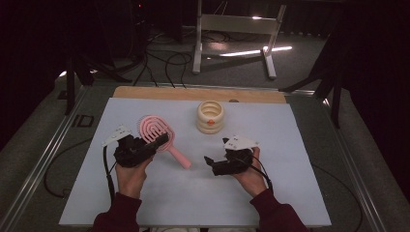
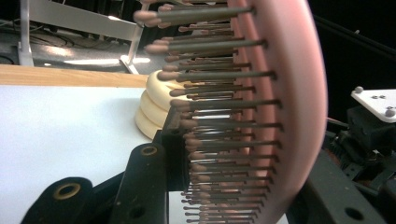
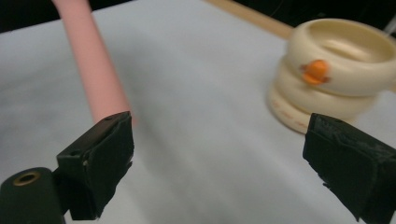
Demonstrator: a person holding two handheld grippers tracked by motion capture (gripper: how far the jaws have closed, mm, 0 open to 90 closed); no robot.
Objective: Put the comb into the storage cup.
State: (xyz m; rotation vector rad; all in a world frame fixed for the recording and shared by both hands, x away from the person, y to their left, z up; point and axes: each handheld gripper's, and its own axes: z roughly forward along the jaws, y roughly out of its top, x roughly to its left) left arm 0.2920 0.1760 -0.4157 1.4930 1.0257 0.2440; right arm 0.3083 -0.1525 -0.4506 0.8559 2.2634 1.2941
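Two grippers work over the pale sheet (image 1: 193, 193) that covers the table in the high view. The left gripper (image 1: 159, 141), at left of centre in that frame, has its jaws clamped on the head of a pink hairbrush (image 1: 155, 129); the brush's handle runs down and to the right toward the middle of the frame, ending near the right gripper (image 1: 209, 160). In the left gripper view the brush head (image 2: 285, 116) stands on edge across the right half of the frame, its rows of bristles pointing left, with one black jaw pressed in among them at lower centre. Behind the bristles, at centre left, sits a cream ringed cup (image 2: 154, 100).

The right gripper, at lower centre right in the high view, has its jaws spread wide with nothing between them. In the right gripper view its two black pads stand far apart at the lower left and lower right, the pink handle (image 3: 93, 65) slants down from the upper left to just behind the left pad, and the cream cup (image 3: 336, 70), marked with a small orange spot, sits at the upper right.
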